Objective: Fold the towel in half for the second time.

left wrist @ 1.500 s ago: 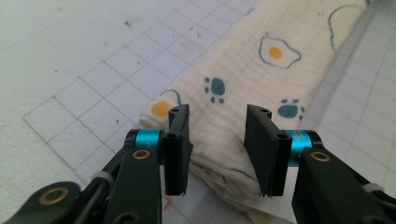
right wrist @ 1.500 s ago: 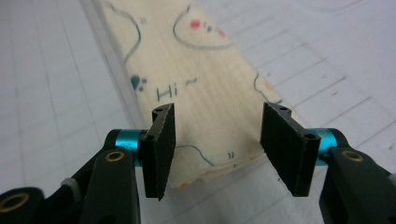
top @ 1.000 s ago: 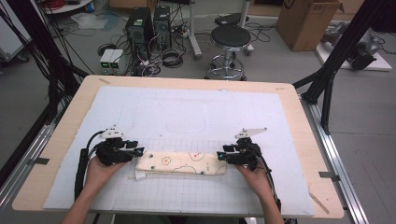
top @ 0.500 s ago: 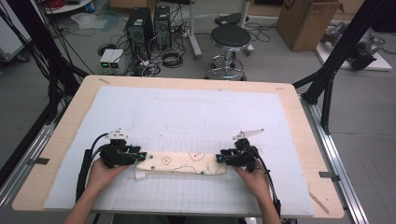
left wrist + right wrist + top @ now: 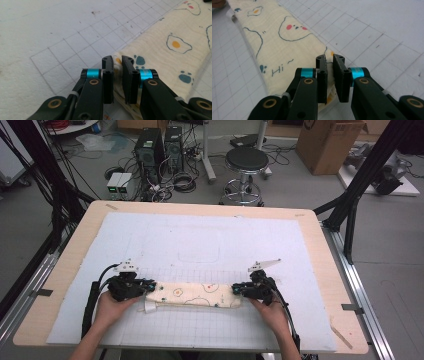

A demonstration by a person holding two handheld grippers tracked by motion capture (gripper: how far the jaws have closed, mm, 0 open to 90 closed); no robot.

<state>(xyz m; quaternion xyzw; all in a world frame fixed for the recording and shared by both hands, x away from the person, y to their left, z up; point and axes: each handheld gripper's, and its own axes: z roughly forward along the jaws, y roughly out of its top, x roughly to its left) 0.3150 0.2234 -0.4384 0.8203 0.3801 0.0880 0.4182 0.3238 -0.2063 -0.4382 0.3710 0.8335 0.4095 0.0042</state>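
Cloth (image 5: 195, 294) lies folded into a long strip in the lower middle of the high view, on the white gridded mat (image 5: 210, 240) that covers the table (image 5: 65, 270). I see its long axis running left to right across the frame, parallel to the near table edge, one short end toward each hand.

My left gripper (image 5: 145, 286) sits at the strip's left end and my right gripper (image 5: 236, 290) at its right end, both pointing inward at each other along that axis. Both pairs of jaws have just been closing, and each now stands narrow with a fold of the cloth's end pinched between the pads.

From above I only make out faint outlines on the fabric. The left gripper view brings up a fried-egg print (image 5: 176, 44) and blue paw marks (image 5: 140, 60), with the cloth running off to the upper right of that frame. The right gripper view shows a drawn face with pink cheeks (image 5: 294, 27) and the word "Hi" (image 5: 278, 70), the strip stretching away to the upper left. A small white tag (image 5: 149, 305) sticks out under the left end in the high view.
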